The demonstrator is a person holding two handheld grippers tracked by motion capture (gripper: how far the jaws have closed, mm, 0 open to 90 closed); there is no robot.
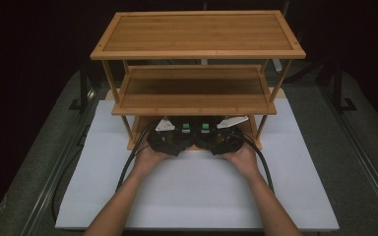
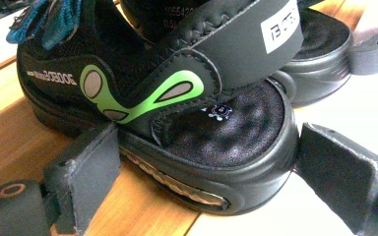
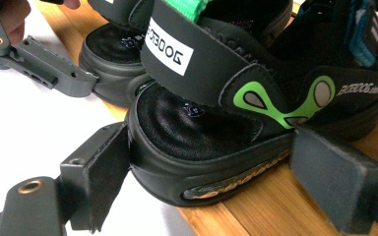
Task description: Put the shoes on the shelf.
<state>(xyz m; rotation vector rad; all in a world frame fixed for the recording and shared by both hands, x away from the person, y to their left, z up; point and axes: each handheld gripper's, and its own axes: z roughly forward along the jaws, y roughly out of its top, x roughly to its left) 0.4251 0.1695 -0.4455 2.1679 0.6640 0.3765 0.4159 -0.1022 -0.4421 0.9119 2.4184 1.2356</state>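
A pair of black sandals with green side marks stands on the bottom board [image 2: 10, 137] of a bamboo rack [image 1: 197, 49], heels just over its front edge. In the left gripper view, my left gripper [image 2: 206, 167] has one jaw on each side of the left sandal's [image 2: 177, 98] heel, both touching the sole. In the right gripper view, my right gripper [image 3: 211, 177] clamps the right sandal's [image 3: 216, 123] heel the same way. In the high view, both grippers, left [image 1: 171, 137] and right [image 1: 219, 137], sit side by side under the middle shelf, which hides the sandals.
The rack has a middle shelf [image 1: 194, 88] and a top shelf, both bare. It stands on a white sheet [image 1: 197, 191] over a grey table. Each gripper view catches the other gripper's jaw [image 2: 374, 44] [image 3: 44, 69] close alongside. Cables [image 1: 128, 162] trail back beside both forearms.
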